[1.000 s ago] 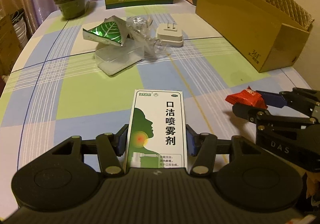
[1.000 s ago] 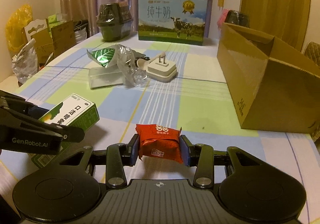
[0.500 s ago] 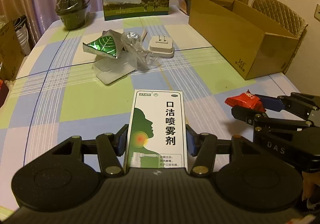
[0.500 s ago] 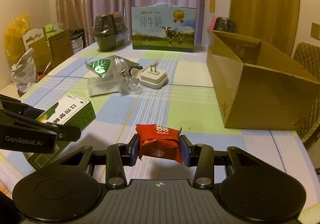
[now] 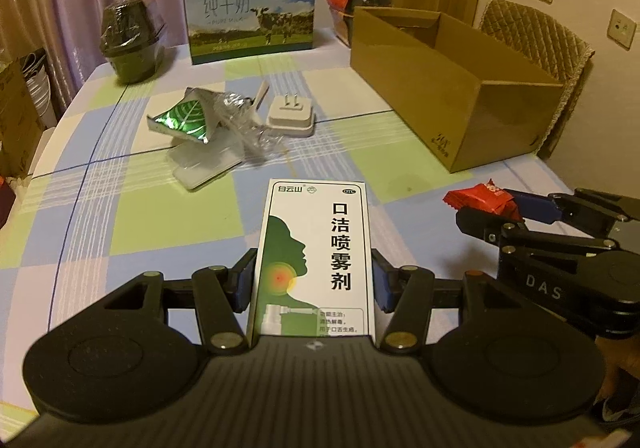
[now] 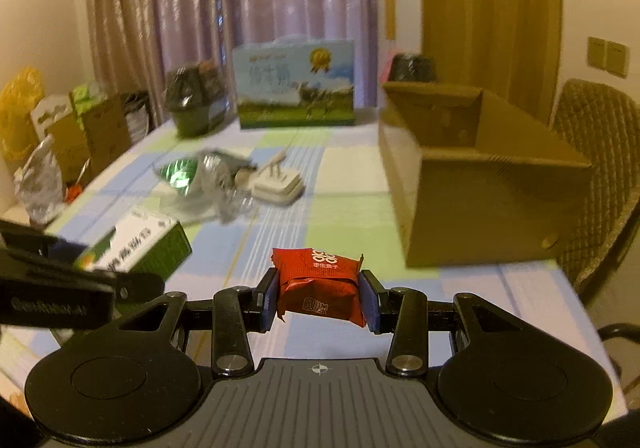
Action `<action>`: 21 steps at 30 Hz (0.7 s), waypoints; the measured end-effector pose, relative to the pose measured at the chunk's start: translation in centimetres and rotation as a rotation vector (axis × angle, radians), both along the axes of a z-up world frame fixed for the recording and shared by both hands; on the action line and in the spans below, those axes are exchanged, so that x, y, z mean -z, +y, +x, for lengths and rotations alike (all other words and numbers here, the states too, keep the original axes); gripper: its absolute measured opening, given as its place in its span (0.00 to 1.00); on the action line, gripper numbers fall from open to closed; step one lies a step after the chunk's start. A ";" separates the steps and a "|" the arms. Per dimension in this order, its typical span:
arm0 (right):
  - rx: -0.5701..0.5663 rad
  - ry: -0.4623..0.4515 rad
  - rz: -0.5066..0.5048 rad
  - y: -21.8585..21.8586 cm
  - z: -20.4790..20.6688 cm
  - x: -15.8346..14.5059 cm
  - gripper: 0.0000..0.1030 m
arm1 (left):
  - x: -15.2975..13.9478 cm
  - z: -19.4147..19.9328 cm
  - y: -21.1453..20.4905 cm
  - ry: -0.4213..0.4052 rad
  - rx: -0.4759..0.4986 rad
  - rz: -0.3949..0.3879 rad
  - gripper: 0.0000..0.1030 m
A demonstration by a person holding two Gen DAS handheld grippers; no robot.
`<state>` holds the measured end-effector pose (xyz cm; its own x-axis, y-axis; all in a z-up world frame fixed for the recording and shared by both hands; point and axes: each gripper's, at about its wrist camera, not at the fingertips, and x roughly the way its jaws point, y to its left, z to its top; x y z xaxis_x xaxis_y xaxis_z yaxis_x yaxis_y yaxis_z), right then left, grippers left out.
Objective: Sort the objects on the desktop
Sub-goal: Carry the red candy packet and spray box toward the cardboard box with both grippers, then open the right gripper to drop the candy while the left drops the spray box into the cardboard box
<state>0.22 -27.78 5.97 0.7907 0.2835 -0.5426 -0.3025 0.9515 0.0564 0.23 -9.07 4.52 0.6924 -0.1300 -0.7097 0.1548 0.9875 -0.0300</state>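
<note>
The left tool [image 5: 312, 280] was clamped on the white-green spray box [image 5: 314, 256]; the right tool [image 6: 319, 298] was clamped on the red snack packet [image 6: 320, 282], both above the worktop [image 5: 120, 207].

Warm, dim indoor light tints both views yellow. The left wrist view is sharp; print on the spray box [image 5: 314, 256] reads clearly. The right wrist view is motion-blurred: the milk carton [image 6: 294, 83] and wrappers [image 6: 200, 175] smear, only the red packet [image 6: 320, 286] stays crisp. Fisheye bends edges; corners are black.
</note>
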 end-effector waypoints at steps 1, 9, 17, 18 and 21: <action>0.008 -0.009 0.006 -0.4 0.2 -0.6 0.38 | -0.2 0.1 -0.2 0.000 0.002 -0.003 0.50; 0.086 -0.089 0.024 -4.7 3.1 -5.9 0.38 | -3.8 2.6 -3.1 -0.054 0.042 -0.012 0.49; 0.125 -0.167 -0.038 -9.8 7.3 -8.7 0.38 | -7.5 7.1 -8.6 -0.119 0.119 -0.069 0.50; 0.132 -0.165 -0.036 -10.5 8.0 -8.8 0.38 | -7.7 7.7 -9.3 -0.124 0.128 -0.076 0.50; 0.132 -0.150 -0.028 -12.3 10.1 -9.0 0.38 | -8.5 9.8 -11.4 -0.136 0.151 -0.103 0.50</action>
